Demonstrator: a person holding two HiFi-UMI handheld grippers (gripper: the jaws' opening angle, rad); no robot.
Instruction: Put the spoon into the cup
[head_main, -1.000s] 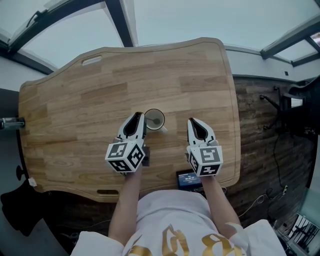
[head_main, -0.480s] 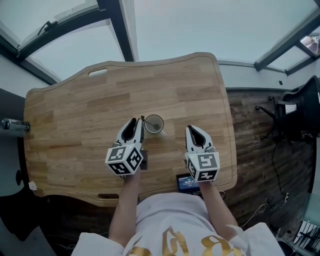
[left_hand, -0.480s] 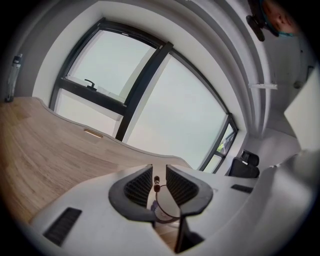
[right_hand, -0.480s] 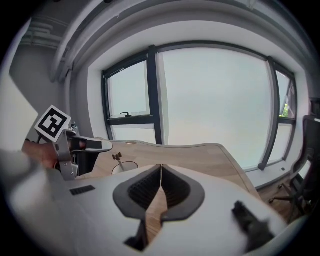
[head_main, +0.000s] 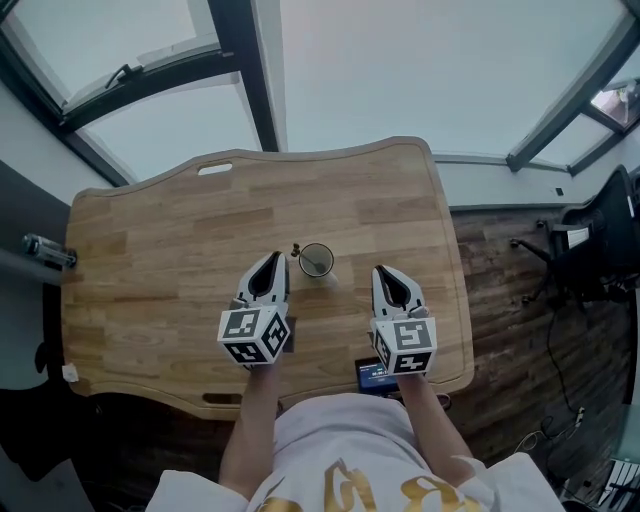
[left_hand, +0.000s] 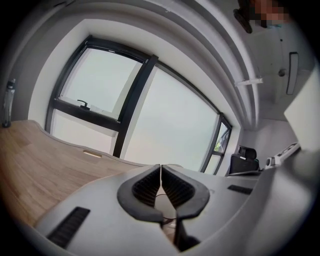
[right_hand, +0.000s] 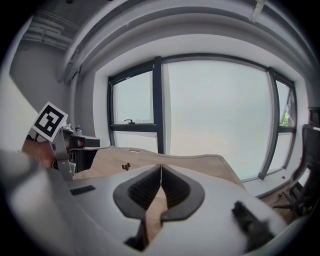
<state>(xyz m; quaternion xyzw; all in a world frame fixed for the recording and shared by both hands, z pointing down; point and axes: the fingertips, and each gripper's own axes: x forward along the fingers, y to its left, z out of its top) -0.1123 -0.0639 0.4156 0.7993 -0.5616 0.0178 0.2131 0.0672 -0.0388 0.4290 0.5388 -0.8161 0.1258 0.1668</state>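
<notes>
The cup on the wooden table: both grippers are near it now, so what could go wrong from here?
1. The small round cup stands close to the tip of the shut left gripper; a sideways swing could tip it over.
2. A small dark device with a lit screen lies at the near edge of the light wooden table, behind the right gripper; pulling back could push it off.

Wooden table, slot at far edge. Small lit-screen device at near edge (display unreadable). Bottle beside left end. Office chair on floor at right.
</notes>
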